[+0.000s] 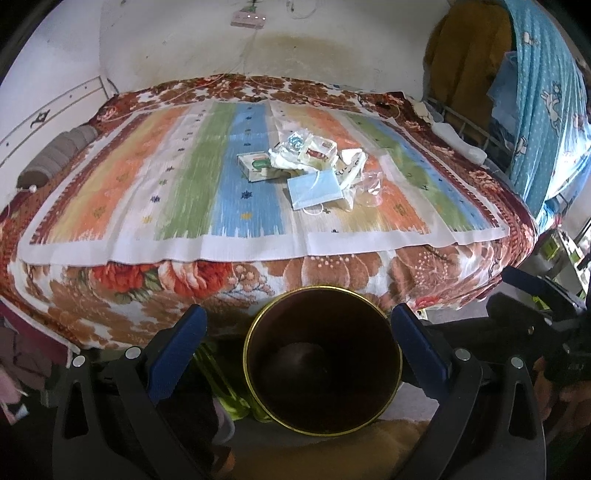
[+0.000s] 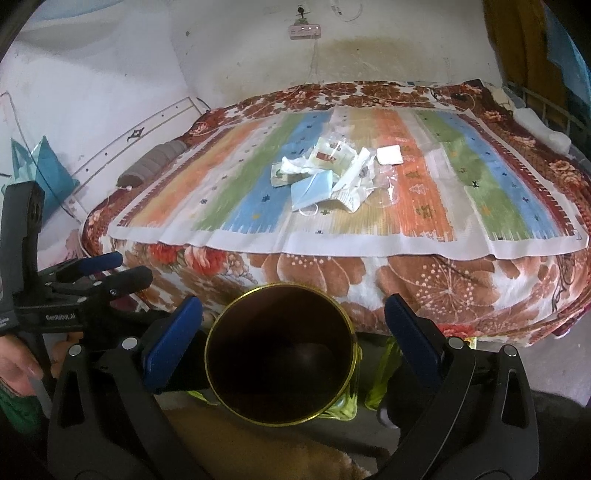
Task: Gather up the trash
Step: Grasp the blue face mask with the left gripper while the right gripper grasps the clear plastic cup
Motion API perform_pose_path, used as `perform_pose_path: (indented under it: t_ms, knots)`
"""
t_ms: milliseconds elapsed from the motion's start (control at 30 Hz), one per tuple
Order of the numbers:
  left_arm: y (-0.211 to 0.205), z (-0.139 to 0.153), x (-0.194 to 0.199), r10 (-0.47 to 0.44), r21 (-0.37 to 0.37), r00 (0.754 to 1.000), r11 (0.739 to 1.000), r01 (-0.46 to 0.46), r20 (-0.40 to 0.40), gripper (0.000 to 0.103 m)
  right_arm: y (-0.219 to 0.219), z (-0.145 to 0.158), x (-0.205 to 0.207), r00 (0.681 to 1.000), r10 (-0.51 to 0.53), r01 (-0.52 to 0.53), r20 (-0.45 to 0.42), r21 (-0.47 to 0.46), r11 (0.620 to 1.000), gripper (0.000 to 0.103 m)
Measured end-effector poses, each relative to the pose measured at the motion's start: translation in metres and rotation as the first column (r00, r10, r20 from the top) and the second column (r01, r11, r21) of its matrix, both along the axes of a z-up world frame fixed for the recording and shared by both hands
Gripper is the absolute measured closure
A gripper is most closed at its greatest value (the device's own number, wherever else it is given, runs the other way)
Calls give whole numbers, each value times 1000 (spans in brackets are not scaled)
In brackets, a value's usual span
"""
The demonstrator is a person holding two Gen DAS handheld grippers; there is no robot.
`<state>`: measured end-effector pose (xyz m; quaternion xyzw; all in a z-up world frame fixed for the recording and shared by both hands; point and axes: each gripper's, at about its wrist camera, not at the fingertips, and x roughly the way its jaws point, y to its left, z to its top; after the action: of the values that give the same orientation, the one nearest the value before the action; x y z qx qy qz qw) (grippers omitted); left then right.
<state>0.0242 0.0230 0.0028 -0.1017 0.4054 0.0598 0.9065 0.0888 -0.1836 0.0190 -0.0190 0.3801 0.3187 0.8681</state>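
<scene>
Gaping left gripper [image 1: 299, 334], right gripper [image 2: 293, 325], empty.

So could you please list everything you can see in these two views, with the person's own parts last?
bin: one, dark with gold rim, on the floor in front of the bed, mouth open.
bed: one, floral brown and red blanket, against the wall.
mat: one, striped orange, green and blue, on the bed.
mask: one, light blue, on the mat at the near edge of the trash pile.
box: one, small, white and green, left of the pile.
wrappers: several, white and clear, heaped mid-mat; exact count unclear.
power strip: one, pink, on the wall.
curtain: one, blue patterned, far right.
left gripper: open, over the bin.
right gripper: open, over the bin.
</scene>
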Motion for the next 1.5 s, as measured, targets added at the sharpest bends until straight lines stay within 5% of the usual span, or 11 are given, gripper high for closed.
perform_pose_path:
  t_ms: [667, 967, 1500]
  knots:
    - [-19, 3, 56, -146, 98, 985, 983, 155, -96, 6, 1, 27, 88, 997, -76, 77, 14, -47, 996, 9]
    - [-28, 6, 89, -223, 178, 966, 953, 244, -132, 6, 17, 32, 112, 997, -75, 77, 21, -89, 993, 9]
    - [-10, -11, 158, -245, 181, 957, 945, 272, -157, 6, 40, 13, 181, 998, -57, 53, -19, -176, 983, 9]
